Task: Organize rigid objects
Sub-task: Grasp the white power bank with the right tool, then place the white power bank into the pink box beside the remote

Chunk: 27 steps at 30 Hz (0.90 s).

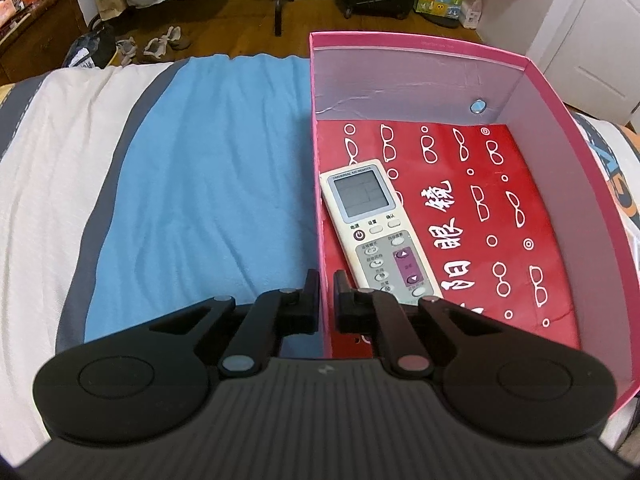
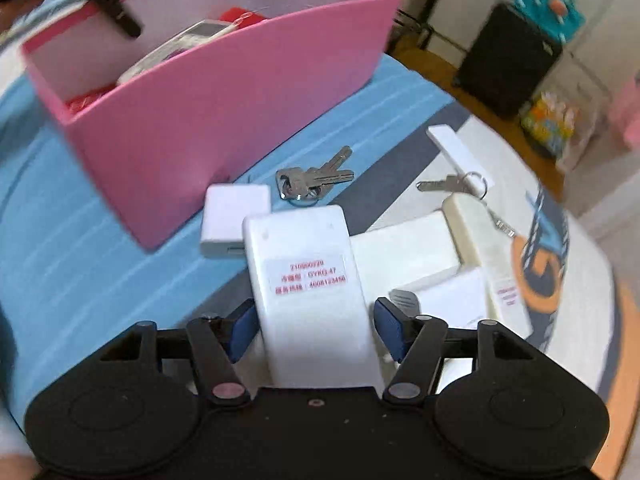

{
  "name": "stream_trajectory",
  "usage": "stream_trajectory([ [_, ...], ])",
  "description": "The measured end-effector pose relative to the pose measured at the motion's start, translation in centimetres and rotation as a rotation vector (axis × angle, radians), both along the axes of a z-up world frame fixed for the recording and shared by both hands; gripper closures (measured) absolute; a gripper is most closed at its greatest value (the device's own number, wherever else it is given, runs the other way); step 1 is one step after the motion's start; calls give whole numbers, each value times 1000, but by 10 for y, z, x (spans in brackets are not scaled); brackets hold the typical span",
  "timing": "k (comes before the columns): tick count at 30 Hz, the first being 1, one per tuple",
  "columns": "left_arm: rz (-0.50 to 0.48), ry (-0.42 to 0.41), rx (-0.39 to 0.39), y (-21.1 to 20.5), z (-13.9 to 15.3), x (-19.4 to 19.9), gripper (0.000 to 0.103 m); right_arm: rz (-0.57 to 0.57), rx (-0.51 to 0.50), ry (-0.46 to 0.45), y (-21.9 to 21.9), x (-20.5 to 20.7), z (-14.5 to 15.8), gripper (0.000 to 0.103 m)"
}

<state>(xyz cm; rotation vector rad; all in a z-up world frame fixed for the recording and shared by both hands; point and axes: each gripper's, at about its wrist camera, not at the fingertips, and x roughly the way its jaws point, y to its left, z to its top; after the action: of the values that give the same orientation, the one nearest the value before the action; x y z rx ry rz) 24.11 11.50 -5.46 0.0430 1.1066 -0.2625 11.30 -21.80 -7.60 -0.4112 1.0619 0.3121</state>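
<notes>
Left gripper clamped on left wall of pink box, one finger each side. Air-conditioner remote lies face up inside box on red printed sheet, just beyond gripper.

Right gripper straddles white remote, label side up; blue pads near its sides, contact unclear. Only right view shows clutter beside box on blue blanket: white adapter, key bunch, single key on ring.
</notes>
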Motion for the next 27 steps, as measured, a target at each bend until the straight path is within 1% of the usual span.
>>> stream_trajectory([
  [2, 6, 4, -11, 2, 0, 0, 97, -1, 4, -18, 4, 1, 2, 40],
  [5, 10, 3, -20, 3, 0, 0, 97, -41, 58, -41, 5, -3, 11, 41],
  [10, 18, 3, -24, 3, 0, -1, 97, -96, 180, -126, -2, -16, 44, 41],
  [11, 21, 4, -25, 3, 0, -1, 97, -107, 195, -156, -4, -19, 52, 41],
  [14, 23, 3, -26, 3, 1, -1, 97, -124, 234, -290, -9, -33, 80, 41],
  [17, 21, -1, -24, 3, 1, -2, 97, -138, 282, -383, -7, -36, 111, 41],
  [20, 17, 0, -22, 2, 2, -3, 97, -80, 321, -452, 16, -36, 139, 41],
  [22, 23, 9, -32, 4, 2, -1, 97, 28, 364, -458, 45, -34, 152, 41],
  [23, 24, 13, -38, 6, 2, 0, 97, 85, 364, -447, 64, -30, 154, 41],
  [24, 23, 14, -43, 6, 2, 0, 97, 126, 347, -437, 80, -26, 153, 41],
  [26, 21, 11, -52, 8, 2, -1, 97, 230, 243, -415, 119, -15, 139, 41],
  [27, 20, 10, -57, 9, 2, -2, 97, 257, 193, -412, 132, -10, 129, 41],
])
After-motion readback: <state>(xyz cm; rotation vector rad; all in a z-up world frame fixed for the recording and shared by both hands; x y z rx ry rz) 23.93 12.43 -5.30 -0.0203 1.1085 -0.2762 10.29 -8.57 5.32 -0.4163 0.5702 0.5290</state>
